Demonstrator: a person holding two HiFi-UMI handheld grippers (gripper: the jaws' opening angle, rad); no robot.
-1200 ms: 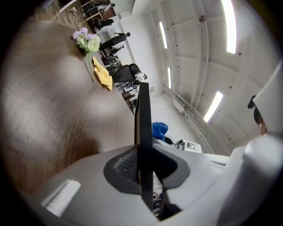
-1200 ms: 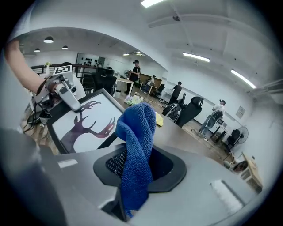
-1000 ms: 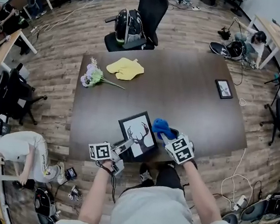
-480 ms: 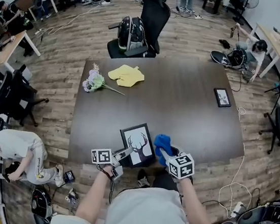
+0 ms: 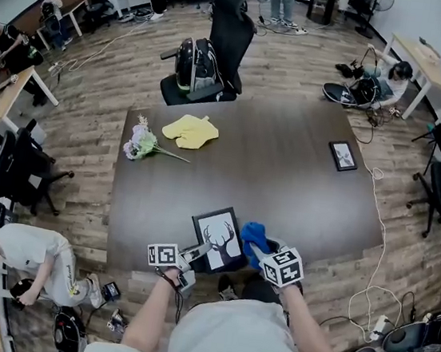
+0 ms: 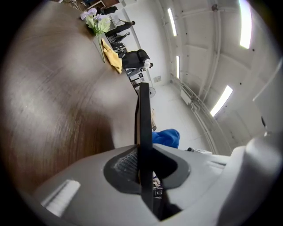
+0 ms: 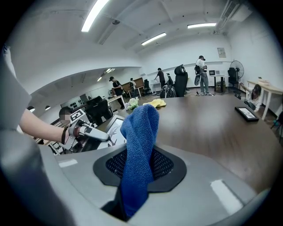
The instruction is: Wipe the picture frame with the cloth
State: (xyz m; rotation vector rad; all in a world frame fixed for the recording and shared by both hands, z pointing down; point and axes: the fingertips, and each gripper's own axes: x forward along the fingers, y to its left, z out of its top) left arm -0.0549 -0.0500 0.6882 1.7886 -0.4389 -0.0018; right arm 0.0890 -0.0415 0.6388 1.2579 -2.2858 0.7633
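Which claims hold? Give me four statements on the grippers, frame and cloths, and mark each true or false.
The left gripper is clamped on the black deer-print picture frame. True.
The right gripper is empty. False: it grips the blue towelling cloth.
The bunch of pale flowers lies beside the yellow cloth on the brown wooden table. True.
The small black-framed picture lies near the table's left edge. False: near its right edge, in the head view.

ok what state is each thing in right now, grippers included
left gripper: shut on picture frame edge
right gripper: shut on blue cloth
picture frame: print facing up, at table near edge
blue cloth: bunched, sticking out past the jaws
small frame: flat on table
yellow cloth: crumpled on table
flowers: lying on table
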